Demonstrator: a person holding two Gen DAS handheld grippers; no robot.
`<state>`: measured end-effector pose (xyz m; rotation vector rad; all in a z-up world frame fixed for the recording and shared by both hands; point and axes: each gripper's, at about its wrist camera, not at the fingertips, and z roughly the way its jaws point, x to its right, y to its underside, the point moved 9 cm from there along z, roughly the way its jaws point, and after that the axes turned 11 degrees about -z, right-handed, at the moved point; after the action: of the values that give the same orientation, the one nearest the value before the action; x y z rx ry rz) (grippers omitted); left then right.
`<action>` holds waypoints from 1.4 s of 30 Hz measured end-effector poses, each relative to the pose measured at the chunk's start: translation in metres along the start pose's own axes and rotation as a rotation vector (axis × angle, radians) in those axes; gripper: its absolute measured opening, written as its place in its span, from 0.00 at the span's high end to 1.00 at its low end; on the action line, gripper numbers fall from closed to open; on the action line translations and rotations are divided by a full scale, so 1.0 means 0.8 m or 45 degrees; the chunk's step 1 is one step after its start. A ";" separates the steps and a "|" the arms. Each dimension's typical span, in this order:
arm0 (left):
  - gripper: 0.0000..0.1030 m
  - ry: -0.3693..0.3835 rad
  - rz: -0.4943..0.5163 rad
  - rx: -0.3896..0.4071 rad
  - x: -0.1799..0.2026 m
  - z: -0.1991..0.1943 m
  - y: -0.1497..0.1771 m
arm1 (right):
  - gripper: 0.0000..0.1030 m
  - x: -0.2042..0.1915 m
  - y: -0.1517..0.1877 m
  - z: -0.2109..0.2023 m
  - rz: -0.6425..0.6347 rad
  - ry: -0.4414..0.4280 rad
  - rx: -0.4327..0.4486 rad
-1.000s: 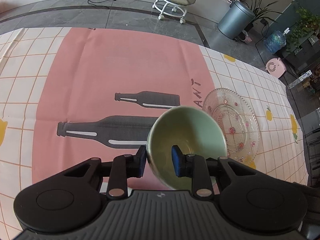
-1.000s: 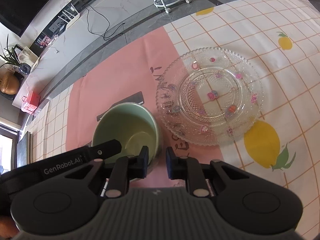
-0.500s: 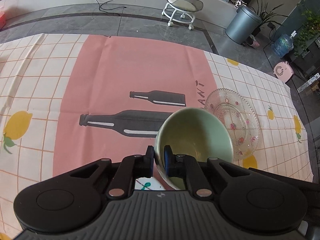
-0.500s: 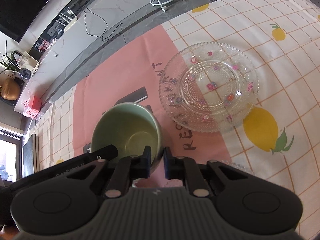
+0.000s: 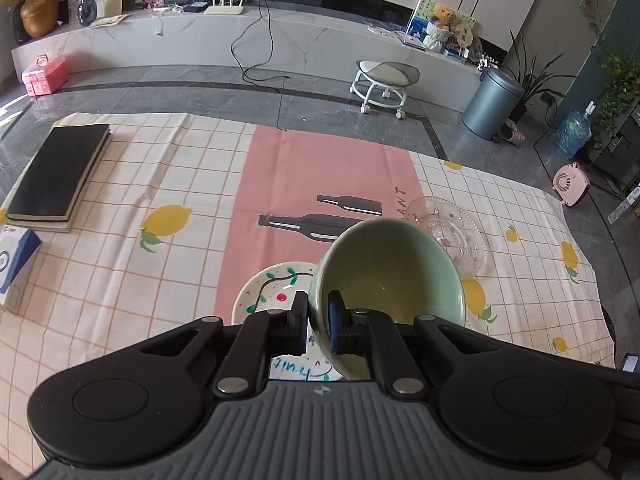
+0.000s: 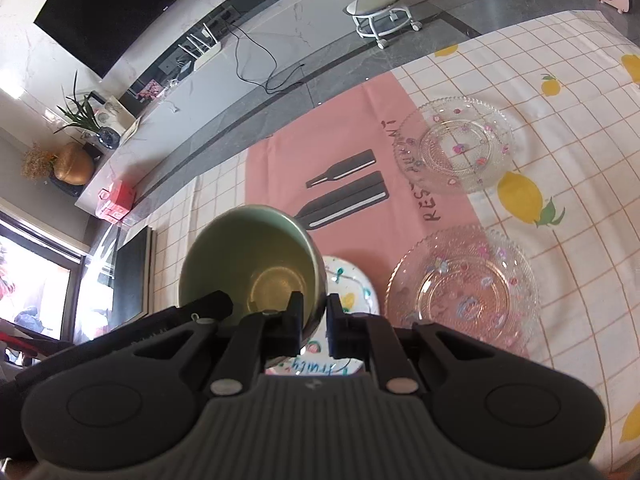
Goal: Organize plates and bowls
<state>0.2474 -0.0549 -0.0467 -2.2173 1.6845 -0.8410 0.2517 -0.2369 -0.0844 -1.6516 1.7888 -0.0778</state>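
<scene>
A pale green bowl [image 5: 388,264] hangs tilted above the table, held by both grippers. My left gripper [image 5: 318,308] is shut on the bowl's left rim, one pad inside and one outside. In the right wrist view my right gripper [image 6: 314,312] is shut on the right rim of the green bowl [image 6: 248,256]. Below the bowl lies a white plate [image 5: 272,288] painted with fruit, partly hidden by the bowl and fingers. A clear glass plate [image 6: 460,292] with coloured dots lies to the right, and a second glass plate [image 6: 456,144] lies farther back.
A lemon-print tablecloth with a pink centre panel [image 5: 320,168] covers the table. Stacked black notebooks [image 5: 60,172] and a blue and white box [image 5: 12,256] lie at the far left. Beyond the table's far edge stand a wheeled stool [image 5: 384,80] and a grey bin [image 5: 492,104].
Both grippers have risen with the green bowl, lifting it off the cloth. The left jaws closed onto its rim. The white plate and a second glass plate have come into view.
</scene>
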 end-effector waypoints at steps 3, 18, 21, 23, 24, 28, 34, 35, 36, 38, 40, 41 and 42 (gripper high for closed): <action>0.90 0.001 -0.023 0.028 -0.016 -0.036 0.014 | 0.91 -0.027 0.026 -0.032 -0.024 -0.036 0.022; 0.89 0.000 -0.148 0.050 -0.097 -0.118 0.093 | 0.91 -0.106 0.146 -0.098 -0.172 -0.081 -0.011; 0.89 0.001 -0.176 0.024 -0.111 -0.117 0.105 | 0.91 -0.109 0.159 -0.096 -0.186 -0.079 -0.041; 0.89 -0.002 -0.178 0.010 -0.116 -0.114 0.113 | 0.91 -0.111 0.164 -0.094 -0.199 -0.073 -0.054; 0.89 -0.003 -0.176 0.004 -0.117 -0.112 0.114 | 0.91 -0.111 0.166 -0.092 -0.209 -0.068 -0.059; 0.89 -0.006 -0.183 -0.041 -0.121 -0.097 0.124 | 0.91 -0.106 0.171 -0.080 -0.225 -0.053 -0.089; 0.88 -0.020 -0.183 -0.121 -0.126 -0.068 0.139 | 0.92 -0.094 0.175 -0.053 -0.236 -0.025 -0.165; 0.88 -0.023 -0.178 -0.137 -0.127 -0.063 0.143 | 0.92 -0.092 0.176 -0.049 -0.245 -0.019 -0.177; 0.88 -0.027 -0.176 -0.153 -0.128 -0.059 0.145 | 0.92 -0.090 0.177 -0.046 -0.251 -0.013 -0.189; 0.88 -0.035 -0.173 -0.190 -0.129 -0.050 0.151 | 0.92 -0.086 0.181 -0.037 -0.259 -0.003 -0.219; 0.88 -0.044 -0.169 -0.213 -0.132 -0.042 0.155 | 0.92 -0.080 0.185 -0.027 -0.256 0.000 -0.253; 0.88 -0.047 -0.167 -0.225 -0.133 -0.039 0.156 | 0.92 -0.078 0.186 -0.022 -0.253 0.001 -0.268; 0.87 -0.049 -0.164 -0.236 -0.133 -0.037 0.158 | 0.92 -0.076 0.188 -0.018 -0.255 0.002 -0.281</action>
<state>0.1107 0.0103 -0.1191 -2.4705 1.6789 -0.6904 0.1129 -0.1593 -0.1193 -1.9852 1.6764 0.0296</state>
